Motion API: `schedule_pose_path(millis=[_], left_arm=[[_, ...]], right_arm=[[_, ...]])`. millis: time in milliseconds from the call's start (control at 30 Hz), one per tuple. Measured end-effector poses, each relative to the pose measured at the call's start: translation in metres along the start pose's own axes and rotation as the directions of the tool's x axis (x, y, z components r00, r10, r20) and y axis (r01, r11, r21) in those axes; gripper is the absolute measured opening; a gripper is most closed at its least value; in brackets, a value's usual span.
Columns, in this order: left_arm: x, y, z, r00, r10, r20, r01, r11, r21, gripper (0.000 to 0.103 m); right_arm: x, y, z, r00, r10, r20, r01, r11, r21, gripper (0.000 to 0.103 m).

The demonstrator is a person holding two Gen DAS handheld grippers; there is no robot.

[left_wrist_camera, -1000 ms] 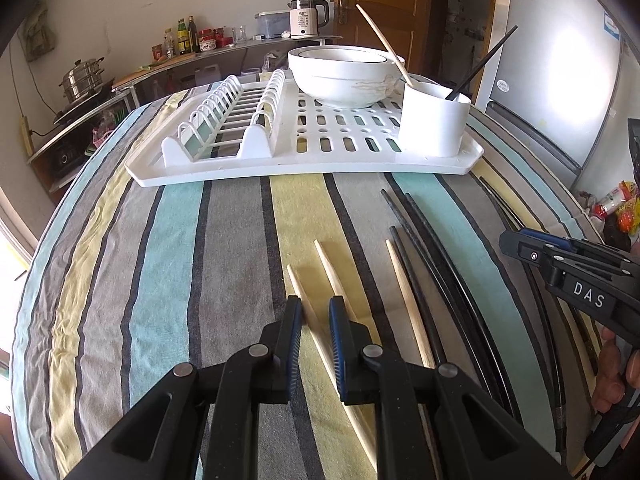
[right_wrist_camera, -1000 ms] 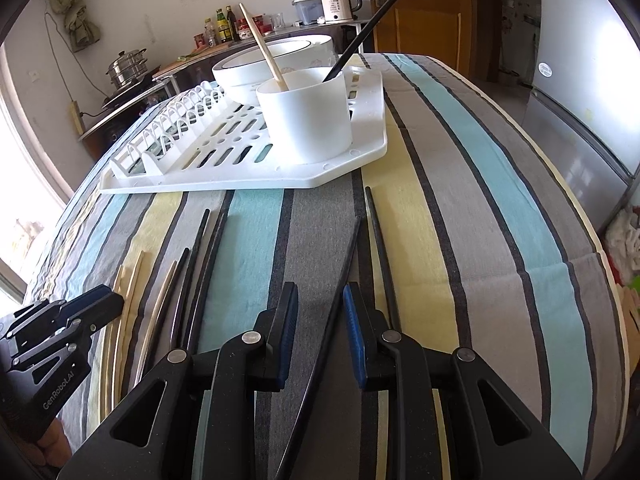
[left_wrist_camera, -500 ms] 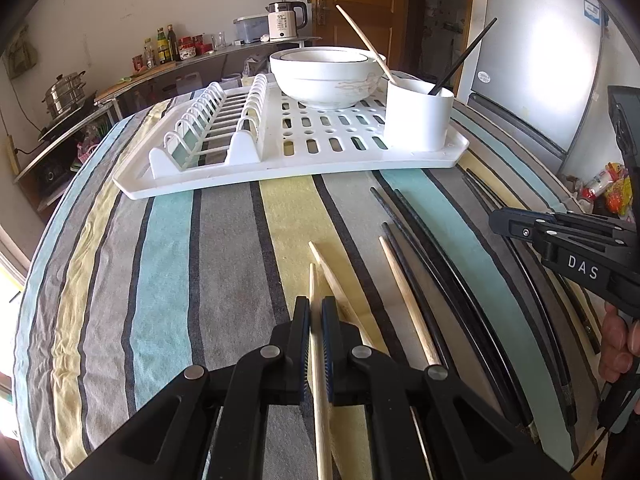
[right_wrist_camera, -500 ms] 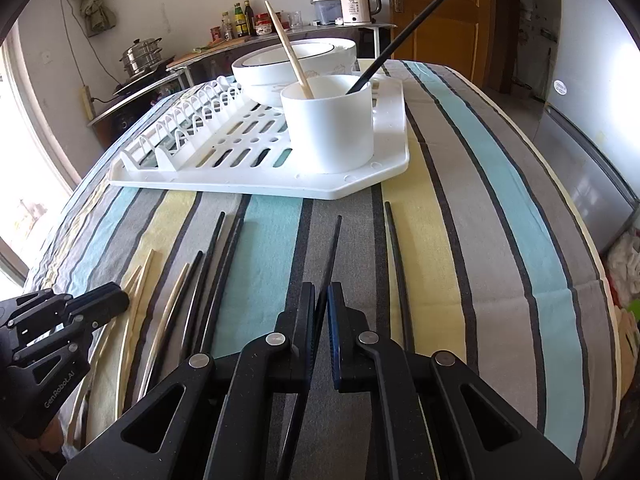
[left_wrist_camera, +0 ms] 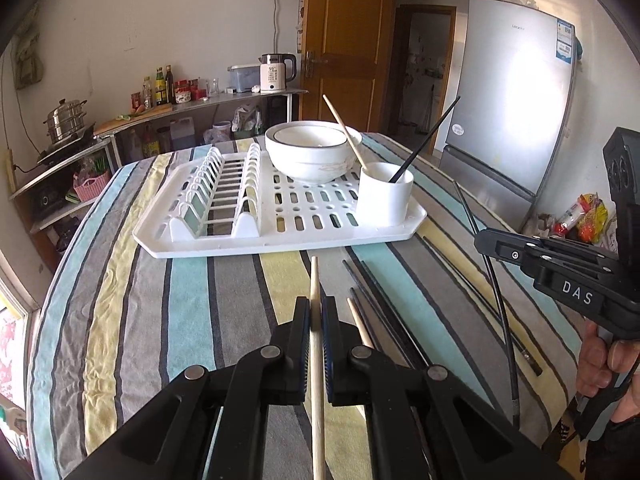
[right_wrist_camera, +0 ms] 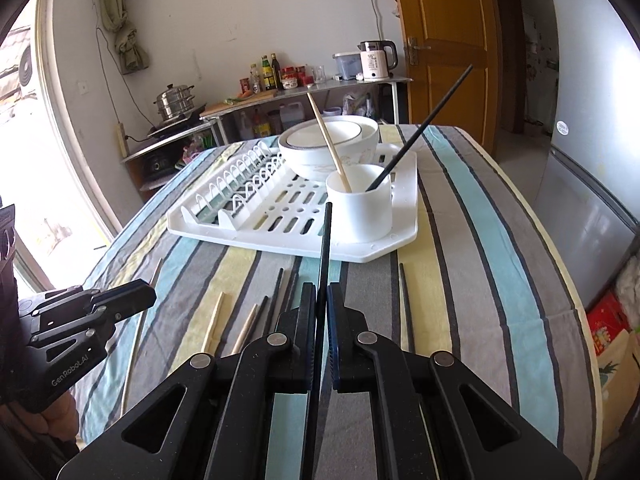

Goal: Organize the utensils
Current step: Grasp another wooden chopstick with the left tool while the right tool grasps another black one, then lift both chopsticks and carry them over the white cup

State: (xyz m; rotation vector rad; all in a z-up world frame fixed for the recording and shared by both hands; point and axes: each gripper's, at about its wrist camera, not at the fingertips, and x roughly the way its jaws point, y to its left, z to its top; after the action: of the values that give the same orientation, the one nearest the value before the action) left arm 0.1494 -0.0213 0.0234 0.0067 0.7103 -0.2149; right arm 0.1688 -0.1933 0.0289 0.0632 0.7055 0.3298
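Both grippers are showing matte black plastic bodies with triangular cut-outs and round silver rivets at the linkage joints. The left gripper (left_wrist_camera: 315, 316) is carrying blue ribbed pads on the inner faces of its fingers; the right gripper (right_wrist_camera: 321, 300) is carrying the same. Seen from the side, the right gripper is displaying white "DAS" lettering near its small silver screws, and the left gripper is displaying white "GenRobot.AI" lettering.

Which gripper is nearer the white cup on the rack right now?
Right, by a small margin. The right gripper lines up almost straight before the white cup, its black chopstick tip near it. The left gripper sits off to the cup's left.
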Motion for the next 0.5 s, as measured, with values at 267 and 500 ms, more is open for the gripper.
schedule_pose_path(millis=[267, 500], left_arm=[[-0.038, 0.0, 0.012, 0.994, -0.039, 0.101, 0.039, 0.999, -0.004, 0.005], [-0.057, 0.001, 0.013, 0.99, -0.045, 0.132, 0.046, 0.999, -0.003, 0.005]], right_arm=[[-0.042, 0.01, 0.007, 0.994, 0.024, 0.11, -0.023, 1.0, -0.014, 0.005], [-0.06, 0.018, 0.007, 0.988, 0.029, 0.152, -0.024, 0.999, -0.034, 0.005]])
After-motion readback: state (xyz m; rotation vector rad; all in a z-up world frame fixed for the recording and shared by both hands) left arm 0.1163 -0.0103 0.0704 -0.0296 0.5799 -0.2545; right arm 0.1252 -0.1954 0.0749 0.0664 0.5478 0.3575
